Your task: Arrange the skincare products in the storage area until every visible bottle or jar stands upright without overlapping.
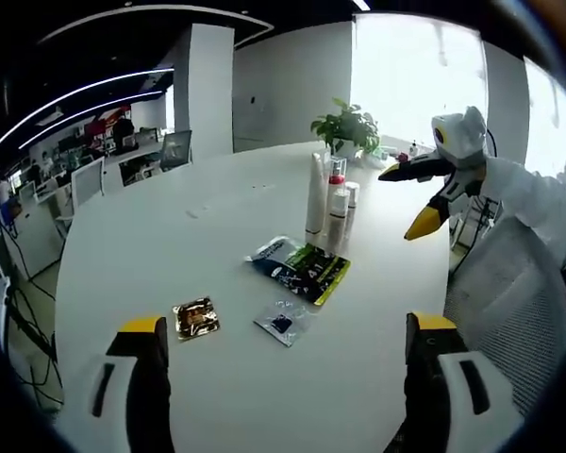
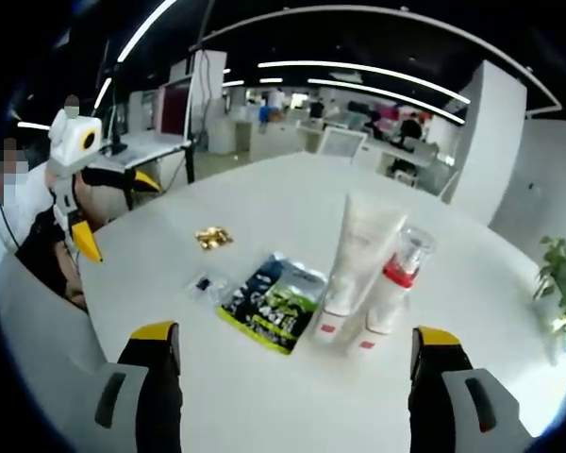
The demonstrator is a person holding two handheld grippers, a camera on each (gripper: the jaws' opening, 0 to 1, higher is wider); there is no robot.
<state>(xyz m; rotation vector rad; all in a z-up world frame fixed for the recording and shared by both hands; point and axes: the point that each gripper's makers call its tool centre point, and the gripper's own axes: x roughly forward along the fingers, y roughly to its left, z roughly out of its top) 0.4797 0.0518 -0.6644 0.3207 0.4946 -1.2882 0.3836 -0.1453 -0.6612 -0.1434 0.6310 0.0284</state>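
My right gripper (image 2: 292, 377) hangs with its jaws spread wide and nothing between them, hovering over the near edge of the white table (image 2: 264, 203). My left gripper (image 1: 288, 368) is likewise fully released and empty above its own side of the table; seen from the right gripper view it floats off the far left edge (image 2: 104, 212).

Just ahead of the right jaws stands the cluster I care about: a tall white tube (image 2: 358, 260) on its cap, a clear-topped pump bottle (image 2: 396, 278) with a red collar touching beside it, and in the left gripper view a small white bottle (image 1: 352, 194) close behind. They look upright and huddled tight, probably grouped as the storage spot.

Beside the tube lies a flat dark-and-green sachet (image 2: 272, 302), then a small clear packet (image 2: 204, 283) and a gold packet (image 2: 213, 237) farther toward the middle. I judge these flat ones the loose ends, so both grippers wait open to pick. A potted plant (image 1: 347, 127) sits at the far edge.
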